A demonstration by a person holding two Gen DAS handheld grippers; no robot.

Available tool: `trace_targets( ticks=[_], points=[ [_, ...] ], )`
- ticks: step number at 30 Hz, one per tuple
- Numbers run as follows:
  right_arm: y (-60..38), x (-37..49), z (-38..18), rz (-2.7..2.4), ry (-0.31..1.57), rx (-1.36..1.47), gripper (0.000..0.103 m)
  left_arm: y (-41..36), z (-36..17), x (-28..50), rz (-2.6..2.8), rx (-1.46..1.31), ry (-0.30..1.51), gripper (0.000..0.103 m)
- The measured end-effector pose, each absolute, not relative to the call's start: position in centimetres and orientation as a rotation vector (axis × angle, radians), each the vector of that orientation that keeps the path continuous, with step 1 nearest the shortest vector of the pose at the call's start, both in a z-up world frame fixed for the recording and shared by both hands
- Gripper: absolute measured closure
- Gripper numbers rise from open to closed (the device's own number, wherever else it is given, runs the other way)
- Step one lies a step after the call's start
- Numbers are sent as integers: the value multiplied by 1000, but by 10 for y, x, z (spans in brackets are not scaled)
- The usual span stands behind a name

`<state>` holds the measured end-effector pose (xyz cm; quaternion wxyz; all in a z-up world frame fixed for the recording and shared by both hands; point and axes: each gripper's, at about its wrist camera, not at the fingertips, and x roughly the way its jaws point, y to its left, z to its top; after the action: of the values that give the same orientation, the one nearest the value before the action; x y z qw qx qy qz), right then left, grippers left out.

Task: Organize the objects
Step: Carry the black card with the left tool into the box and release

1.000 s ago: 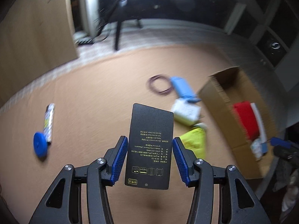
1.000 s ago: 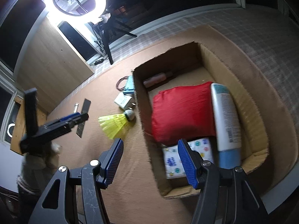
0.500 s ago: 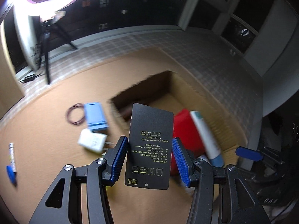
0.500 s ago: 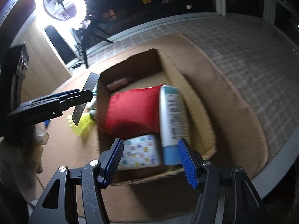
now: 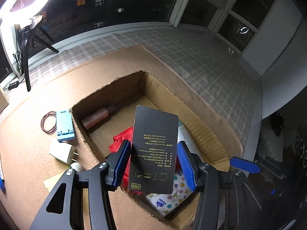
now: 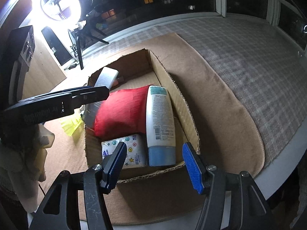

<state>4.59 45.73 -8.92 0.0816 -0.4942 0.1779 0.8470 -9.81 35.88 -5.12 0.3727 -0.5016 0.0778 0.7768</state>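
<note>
The left claw (image 5: 153, 145) pinches the flat black printed card (image 5: 153, 159) by its edges, jaws just easing apart, with the open brown cardboard box (image 5: 211, 134) directly beneath. Best release low and level, so it settles over the red fabric pouch (image 5: 122, 136). The right claw (image 6: 154, 149) hangs half-open, empty.

Angling the left gripper (image 5: 154, 153) steeply downward, just easing its jaws wider, black card (image 5: 153, 143) between the pads (image 5: 122, 161), edges touching them. Angling the right gripper (image 6: 153, 153) steeply downward too, jaws parted, gripping nothing. In the right wrist view, reaching in from nine o'clock with the left.
</note>
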Motion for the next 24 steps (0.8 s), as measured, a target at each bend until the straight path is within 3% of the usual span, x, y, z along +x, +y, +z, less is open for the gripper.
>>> trace_targets(
  ticks=[10, 24],
  points=[
    [439, 35, -87, 2572, 519, -1509, 46, 320, -46, -108, 2058, -1292, 141, 42],
    [382, 3, -83, 2667, 468, -1585, 46, 195, -42, -135, 2242, -1353, 10, 42]
  ],
)
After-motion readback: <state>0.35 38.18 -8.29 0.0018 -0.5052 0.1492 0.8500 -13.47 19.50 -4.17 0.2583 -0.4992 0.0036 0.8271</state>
